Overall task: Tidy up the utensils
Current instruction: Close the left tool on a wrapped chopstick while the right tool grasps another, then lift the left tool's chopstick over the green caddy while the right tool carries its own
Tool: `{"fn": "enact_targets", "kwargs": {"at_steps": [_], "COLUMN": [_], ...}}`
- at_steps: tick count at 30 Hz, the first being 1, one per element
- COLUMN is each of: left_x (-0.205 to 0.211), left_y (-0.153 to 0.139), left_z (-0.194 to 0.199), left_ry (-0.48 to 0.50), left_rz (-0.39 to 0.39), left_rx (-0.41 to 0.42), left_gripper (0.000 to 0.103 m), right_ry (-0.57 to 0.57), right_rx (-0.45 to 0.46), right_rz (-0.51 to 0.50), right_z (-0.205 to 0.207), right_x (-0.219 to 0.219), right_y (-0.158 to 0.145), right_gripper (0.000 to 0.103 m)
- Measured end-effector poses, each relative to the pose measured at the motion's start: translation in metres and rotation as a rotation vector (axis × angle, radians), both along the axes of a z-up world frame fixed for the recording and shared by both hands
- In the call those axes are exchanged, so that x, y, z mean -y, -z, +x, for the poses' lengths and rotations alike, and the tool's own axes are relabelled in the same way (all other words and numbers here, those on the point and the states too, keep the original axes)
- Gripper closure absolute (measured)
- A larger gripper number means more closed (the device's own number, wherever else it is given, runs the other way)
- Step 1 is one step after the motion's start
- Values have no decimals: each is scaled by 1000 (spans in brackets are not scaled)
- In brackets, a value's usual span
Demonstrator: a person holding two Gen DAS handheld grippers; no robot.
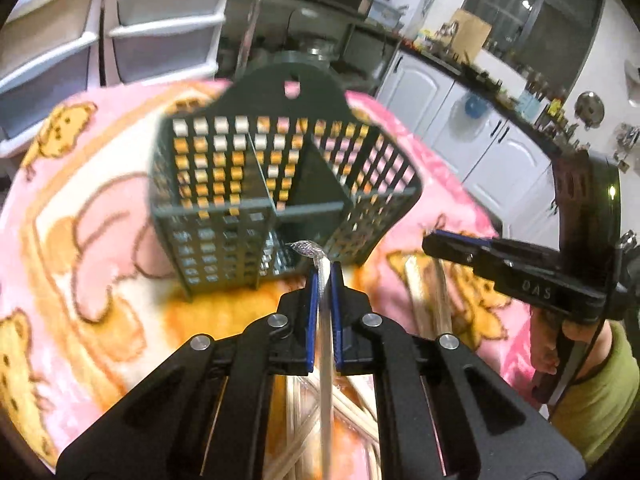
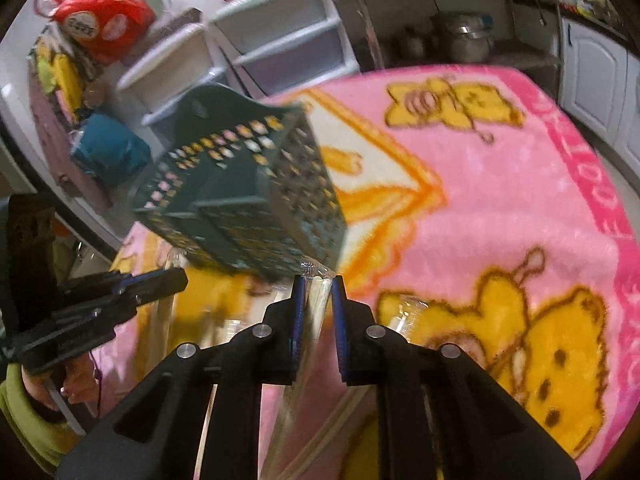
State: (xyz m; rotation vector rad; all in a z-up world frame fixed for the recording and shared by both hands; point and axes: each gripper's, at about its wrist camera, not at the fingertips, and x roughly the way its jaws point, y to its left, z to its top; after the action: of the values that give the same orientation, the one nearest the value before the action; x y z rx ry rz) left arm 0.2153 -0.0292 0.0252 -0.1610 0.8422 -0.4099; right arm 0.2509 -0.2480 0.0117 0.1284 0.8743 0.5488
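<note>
Chopsticks (image 1: pixel 416 300) lying loose on pink blanket (image 1: pixel 80 280) beside green basket (image 1: pixel 256 184); both tools, left tool (image 1: pixel 325 280) and right tool (image 2: pixel 316 292), pinching wrapped chopsticks (image 1: pixel 326 320).

A home kitchen: white cabinets (image 1: pixel 476 136), cluttered countertop (image 1: pixel 516 92), plastic drawer units (image 1: pixel 132 20), cartoon blanket (image 2: pixel 500 208).

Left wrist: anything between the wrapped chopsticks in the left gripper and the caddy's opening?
Nothing visible. The left gripper holds the wrapped chopsticks, tip near the utensil caddy front wall; its compartments look open.
</note>
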Motion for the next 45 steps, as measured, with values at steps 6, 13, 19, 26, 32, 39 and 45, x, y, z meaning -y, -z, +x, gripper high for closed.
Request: {"fn": "enact_targets", "kwargs": {"at_steps": [6,13,19,26,32,39,45], "left_x": [-15,-28,-40,-46,-48,-45,-41], "left_y": [-35,-74,-105,-139,-164,-177,-168], "left_z": [-15,-23,-26,-24,-15,-4,9], "left_ry": [-29,-50,-72,-110,-156,-222,-260], "left_rz": [-19,-34,-52,-55,-35,7,38], "left_rx": [92,185,253,345,410,479,503], "left_gripper": [100,100,100,100,100,100,100], "right_ry": [-55,-103,-121,-100,-54,36,97], "right_rx": [98,205,286,387,474,501,529], "right_rz": [13,40,75,113,122,145,142], "right_z": [-22,-44,-52,-47,-33,-3,17], "right_x": [-12,-28,-36,-35,-33,-21,-16], "right_y": [-38,-81,-115,-153,-181,-196,-191], "right_gripper": [92,97,97,97,97,97,97]}}
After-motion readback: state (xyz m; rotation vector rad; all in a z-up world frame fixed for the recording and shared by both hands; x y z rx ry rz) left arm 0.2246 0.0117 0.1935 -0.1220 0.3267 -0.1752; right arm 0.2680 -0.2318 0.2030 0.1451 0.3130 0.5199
